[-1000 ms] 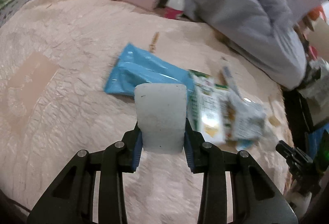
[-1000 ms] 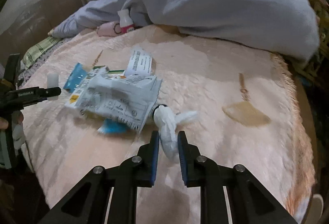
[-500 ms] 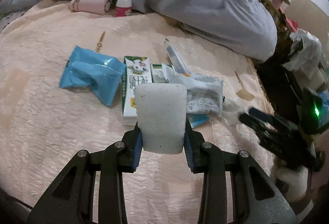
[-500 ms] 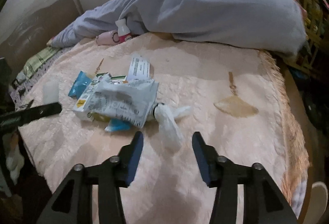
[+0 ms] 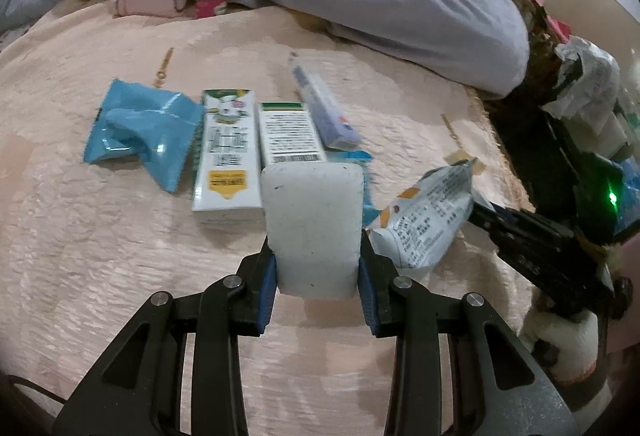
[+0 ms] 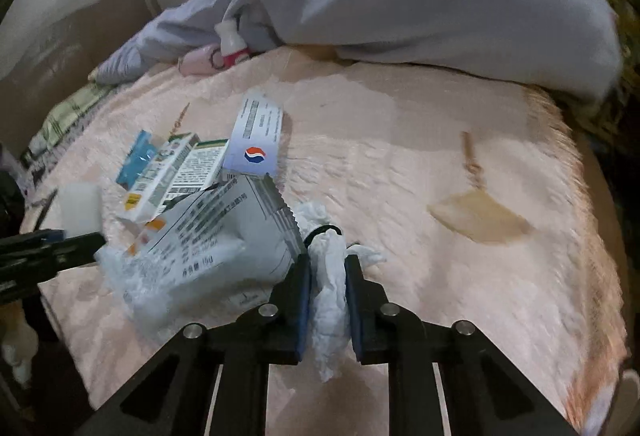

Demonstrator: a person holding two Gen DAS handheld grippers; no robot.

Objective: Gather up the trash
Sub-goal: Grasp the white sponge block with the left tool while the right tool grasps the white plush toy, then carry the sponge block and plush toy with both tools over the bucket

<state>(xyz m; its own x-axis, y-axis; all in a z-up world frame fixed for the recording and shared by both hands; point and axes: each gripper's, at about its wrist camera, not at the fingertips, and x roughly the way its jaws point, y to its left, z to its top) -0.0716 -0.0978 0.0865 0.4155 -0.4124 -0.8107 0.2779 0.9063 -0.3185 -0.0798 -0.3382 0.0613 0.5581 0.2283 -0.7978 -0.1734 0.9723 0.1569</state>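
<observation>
A Pepsi-style red, white and blue roundel shows on the white box (image 6: 256, 144) at 11 o'clock; other print is too blurred to read. Right tongs (image 6: 327, 296) reach level over the bed (image 6: 440, 276), clenched on the crumpled white tissue (image 6: 330, 284), wrapper (image 6: 216, 248) just left. Left tongs (image 5: 316, 272) grip a white foam block (image 5: 314, 224) near the cartons (image 5: 228, 152).
</observation>
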